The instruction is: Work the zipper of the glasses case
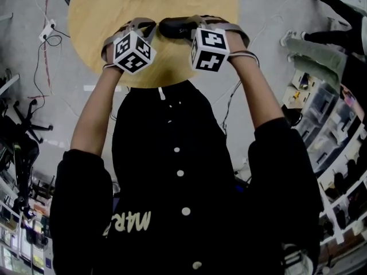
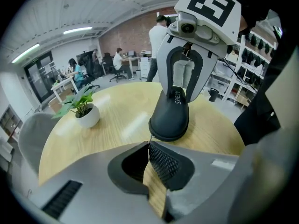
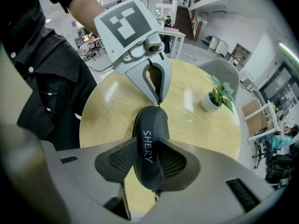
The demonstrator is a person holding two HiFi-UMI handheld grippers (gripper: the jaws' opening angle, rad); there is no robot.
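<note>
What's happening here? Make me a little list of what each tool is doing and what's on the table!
Left tool: shut, tips pinching what looks like the zipper pull at one end of the case
Right tool: clamped round the middle of the black glasses case
Case: held over the round wooden table
Also on table: potted plant

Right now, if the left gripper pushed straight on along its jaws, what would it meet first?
The glasses case, clamped in the right gripper: its rounded near end sits right off the left gripper's shut tips. Whether they already touch it is unclear.
</note>
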